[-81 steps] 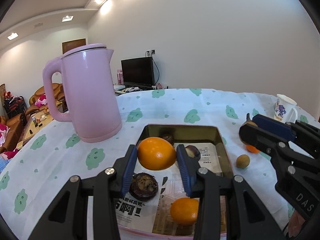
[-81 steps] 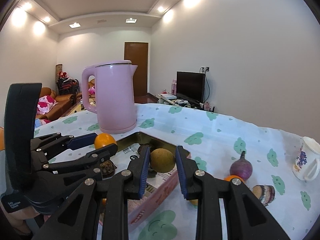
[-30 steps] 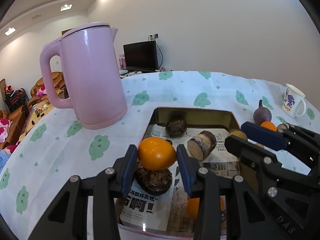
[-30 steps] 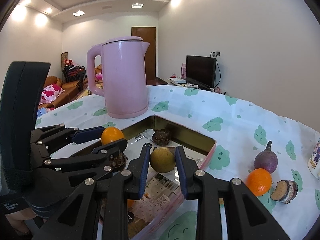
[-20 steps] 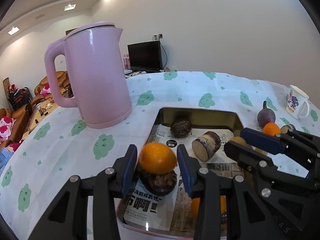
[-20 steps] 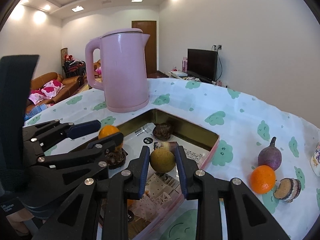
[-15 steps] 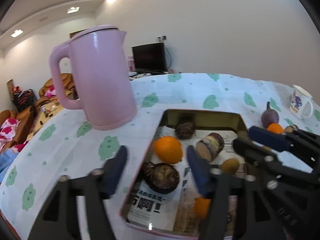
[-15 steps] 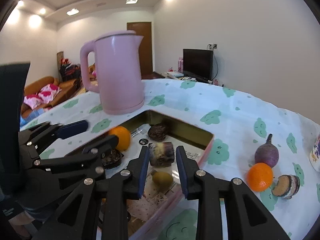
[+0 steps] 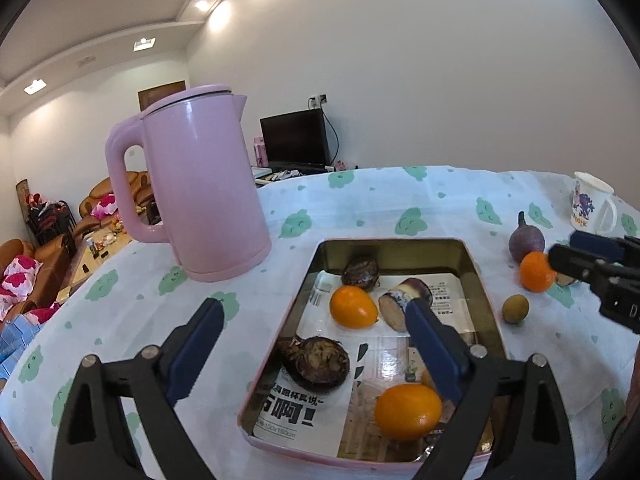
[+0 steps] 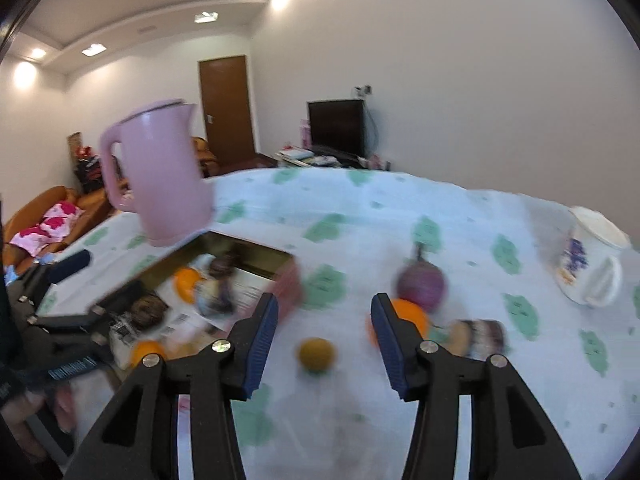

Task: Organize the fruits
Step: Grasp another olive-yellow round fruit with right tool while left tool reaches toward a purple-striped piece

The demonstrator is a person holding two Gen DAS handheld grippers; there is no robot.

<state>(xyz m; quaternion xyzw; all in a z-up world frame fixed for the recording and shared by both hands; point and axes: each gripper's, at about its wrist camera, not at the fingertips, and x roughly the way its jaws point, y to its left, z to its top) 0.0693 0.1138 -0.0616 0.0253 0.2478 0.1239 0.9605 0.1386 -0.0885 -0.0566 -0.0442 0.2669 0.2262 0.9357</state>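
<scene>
Looking across a living-room desk (image 9: pixel 360 208) under a white cloth with green prints, television at the back. Holding the left hand-held gripper (image 9: pixel 310 312) low in the frame over the pink-rimmed metal tray (image 9: pixel 394 246), jaws spread wide after just opening, nothing clamped. Swinging the right hand-held gripper (image 10: pixel 324 320) over bare cloth right of the tray, jaws partly apart and just opening too, framing the small yellow-brown fruit (image 10: pixel 316 354) without touching it.

Probably going for that fruit next: centring it between the pads, sinking low, closing gently so that it is not rolling away, keeping clear of the orange (image 10: pixel 408 320) just beside the right jaw.

Counting in the tray: two oranges, two dark wrinkled fruits, one cut purple-skinned piece (image 9: pixel 404 300). Counting on the cloth: one orange, one purple fruit (image 10: pixel 420 284), one yellow-brown fruit, one cut piece, one mug (image 10: pixel 592 256), one pink kettle (image 9: pixel 196 184).
</scene>
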